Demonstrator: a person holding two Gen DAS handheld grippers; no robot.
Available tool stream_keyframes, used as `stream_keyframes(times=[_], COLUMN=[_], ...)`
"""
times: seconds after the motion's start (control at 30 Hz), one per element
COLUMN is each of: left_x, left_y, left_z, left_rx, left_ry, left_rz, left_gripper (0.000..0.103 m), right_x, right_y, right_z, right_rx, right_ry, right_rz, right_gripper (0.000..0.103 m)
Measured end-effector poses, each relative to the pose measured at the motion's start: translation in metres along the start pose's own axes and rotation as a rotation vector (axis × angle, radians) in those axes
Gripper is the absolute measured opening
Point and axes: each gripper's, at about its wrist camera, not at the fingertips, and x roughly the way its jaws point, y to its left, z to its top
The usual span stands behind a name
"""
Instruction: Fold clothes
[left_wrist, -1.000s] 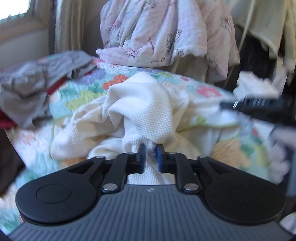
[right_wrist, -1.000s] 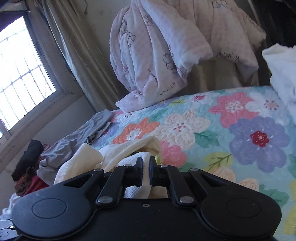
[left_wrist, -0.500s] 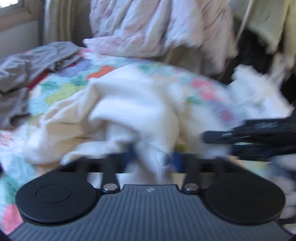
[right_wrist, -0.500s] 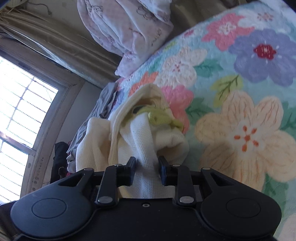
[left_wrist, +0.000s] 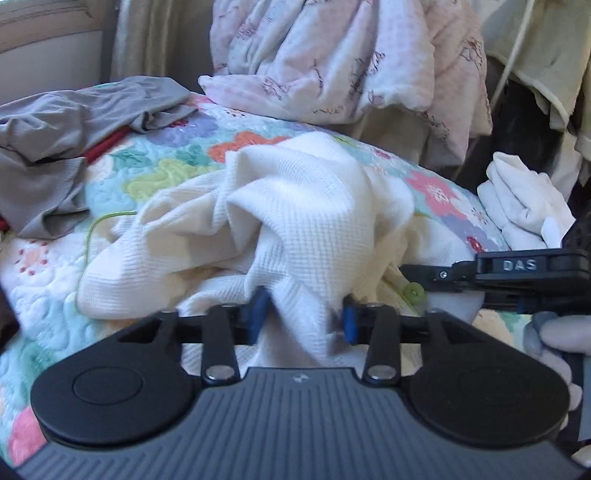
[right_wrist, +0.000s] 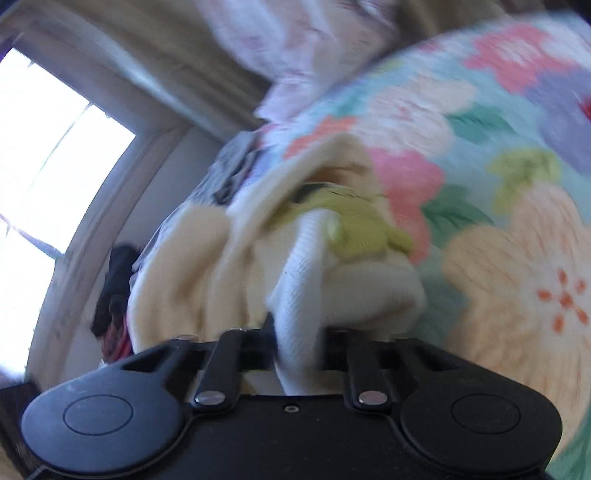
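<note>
The cream garment (left_wrist: 295, 206) lies bunched mid-frame on the flowered bed quilt (left_wrist: 166, 173). The left hand-held gripper (left_wrist: 301, 319) pinches a fold; the right hand-held gripper (right_wrist: 299, 332), closing, has cloth between its jaws.

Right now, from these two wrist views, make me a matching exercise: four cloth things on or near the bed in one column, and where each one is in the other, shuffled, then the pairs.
Things:
1. cream waffle-knit garment
2. grey garment
3. pink printed blanket
4. white folded cloth

Places:
A. far left of the floral quilt, crumpled
B. heaped at the back, above the quilt
C. between the fingers of the left claw
D. right edge of the quilt

Pairs: 1-C, 2-A, 3-B, 4-D
</note>
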Motion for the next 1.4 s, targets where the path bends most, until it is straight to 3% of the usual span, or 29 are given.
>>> stream_keyframes(times=[0.07, 0.13, 0.23, 0.3, 0.4, 0.47, 0.6, 0.67, 0.73, 0.8, 0.87, 1.0, 1.13, 1.2, 1.27, 1.4], left_x=[-0.002, -0.021, -0.06, -0.08, -0.099, -0.106, -0.123, -0.138, -0.164, -0.186, -0.197, -0.181, -0.151, -0.146, -0.152, -0.171], left_y=[0.0, 0.002, 0.012, 0.018, 0.027, 0.033, 0.057, 0.063, 0.065, 0.07, 0.083, 0.11, 0.128, 0.131, 0.125, 0.096], left_z=[0.008, 0.02, 0.045, 0.056, 0.054, 0.049, 0.046, 0.052, 0.059, 0.064, 0.066, 0.04, -0.002, -0.017, -0.019, -0.004], left_rx=[0.021, 0.055, 0.1, 0.124, 0.152, 0.162, 0.095, 0.065, 0.089, 0.095, 0.047, 0.0, -0.011, -0.008, 0.004, 0.083], left_ry=[-0.028, -0.11, -0.23, -0.246, -0.252, -0.248, -0.272, -0.295, -0.352, -0.376, -0.345, -0.206, -0.061, -0.003, 0.006, -0.049], left_rz=[0.033, 0.106, 0.227, 0.309, 0.37, 0.398, 0.412, 0.435, 0.47, 0.507, 0.498, 0.539, 0.59, 0.595, 0.563, 0.459], left_gripper=[0.015, 0.014, 0.013, 0.011, 0.01, 0.009, 0.008, 0.008, 0.008, 0.008, 0.008, 0.008, 0.009, 0.011, 0.014, 0.042], right_x=[-0.005, -0.018, -0.043, -0.056, -0.061, -0.059, -0.064, -0.069, -0.07, -0.065, -0.051, -0.016, -0.005, -0.008, -0.018, -0.047], right_y=[0.008, 0.012, 0.027, 0.04, 0.064, 0.072, 0.076, 0.075, 0.078, 0.101, 0.123, 0.115, 0.11, 0.107, 0.102, 0.087], right_z=[0.0, 0.004, 0.012, 0.013, 0.003, -0.005, -0.006, 0.0, -0.003, -0.024, -0.05, -0.07, -0.075, -0.074, -0.069, -0.051], right_rx=[-0.059, -0.078, -0.158, -0.233, -0.36, -0.38, -0.301, -0.216, -0.146, -0.241, -0.365, -0.309, -0.314, -0.309, -0.283, -0.235], right_ry=[-0.028, -0.094, -0.2, -0.236, -0.222, -0.182, -0.176, -0.167, -0.077, 0.078, 0.176, 0.353, 0.447, 0.46, 0.441, 0.342], right_rz=[0.01, 0.042, -0.018, -0.077, -0.12, -0.105, 0.068, 0.207, 0.363, 0.425, 0.386, 0.282, 0.221, 0.21, 0.211, 0.2], right_gripper=[0.017, 0.015, 0.013, 0.012, 0.012, 0.012, 0.012, 0.013, 0.013, 0.013, 0.013, 0.013, 0.016, 0.021, 0.022, 0.026])
